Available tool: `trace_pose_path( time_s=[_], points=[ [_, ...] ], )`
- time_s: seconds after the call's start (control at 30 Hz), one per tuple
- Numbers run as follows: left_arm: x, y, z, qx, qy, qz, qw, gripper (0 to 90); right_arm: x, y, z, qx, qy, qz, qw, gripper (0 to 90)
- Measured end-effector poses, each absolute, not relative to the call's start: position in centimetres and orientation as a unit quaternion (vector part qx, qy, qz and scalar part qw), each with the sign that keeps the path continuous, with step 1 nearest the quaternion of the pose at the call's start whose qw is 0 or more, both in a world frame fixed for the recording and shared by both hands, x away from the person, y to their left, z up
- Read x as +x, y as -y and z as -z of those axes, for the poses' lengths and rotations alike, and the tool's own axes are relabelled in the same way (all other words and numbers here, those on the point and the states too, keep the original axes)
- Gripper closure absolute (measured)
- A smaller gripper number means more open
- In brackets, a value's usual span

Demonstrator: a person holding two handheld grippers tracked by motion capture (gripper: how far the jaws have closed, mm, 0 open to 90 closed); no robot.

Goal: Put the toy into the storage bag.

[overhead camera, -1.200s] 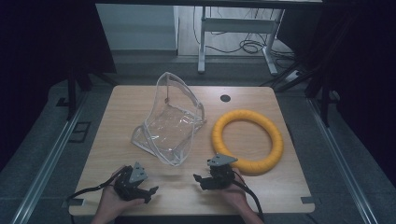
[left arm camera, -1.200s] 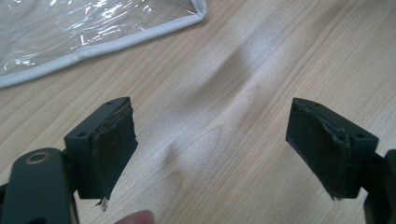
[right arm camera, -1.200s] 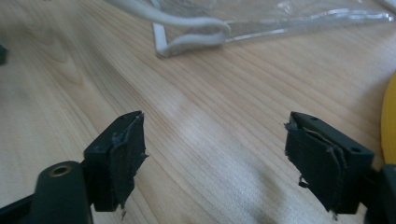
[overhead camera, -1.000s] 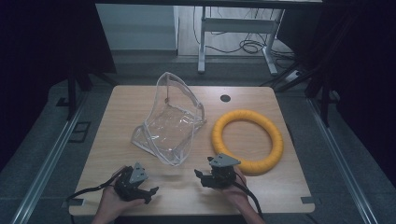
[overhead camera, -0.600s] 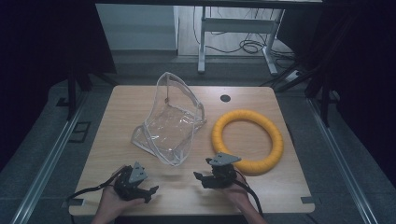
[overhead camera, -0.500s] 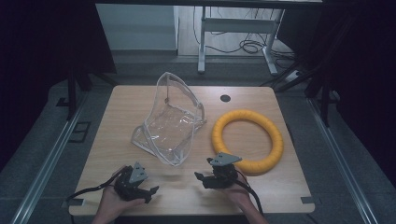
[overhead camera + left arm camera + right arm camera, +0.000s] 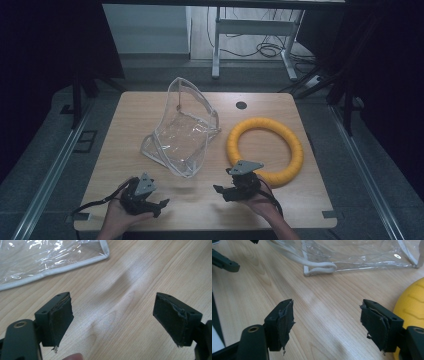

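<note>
Right gripper [image 7: 226,191] near table [image 7: 120,130] front edge, jaws spread wide, nothing between; they have just been opening. Ring [image 7: 265,151] lies flat just right of it, near arc beside right jaw. Bag [image 7: 181,133] stands ahead-left, mouth up, between both hands. Left gripper [image 7: 159,206] also spread, empty, farther from ring. Right hand nearer: likely takes ring.
</note>
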State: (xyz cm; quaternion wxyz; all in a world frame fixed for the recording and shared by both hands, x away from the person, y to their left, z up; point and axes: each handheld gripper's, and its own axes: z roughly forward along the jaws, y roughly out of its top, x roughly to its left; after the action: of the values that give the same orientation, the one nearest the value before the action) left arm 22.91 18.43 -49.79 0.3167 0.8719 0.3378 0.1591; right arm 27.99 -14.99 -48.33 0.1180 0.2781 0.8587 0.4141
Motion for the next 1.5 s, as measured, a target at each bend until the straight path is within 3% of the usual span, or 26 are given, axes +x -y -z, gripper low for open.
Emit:
trace_pose_path(
  time_s=[0.67,1.5],
  points=[
    [23.0,-18.3,49.9,0.875,-0.338,-0.158,0.309,16.0,30.2,16.9,44.8,0.258,-0.88,-0.38,0.117,28.0],
    [23.0,-18.1,50.0,0.875,-0.334,-0.145,0.318,13.7,33.1,18.8,44.2,0.264,-0.91,-0.303,0.107,27.3]
  ],
)
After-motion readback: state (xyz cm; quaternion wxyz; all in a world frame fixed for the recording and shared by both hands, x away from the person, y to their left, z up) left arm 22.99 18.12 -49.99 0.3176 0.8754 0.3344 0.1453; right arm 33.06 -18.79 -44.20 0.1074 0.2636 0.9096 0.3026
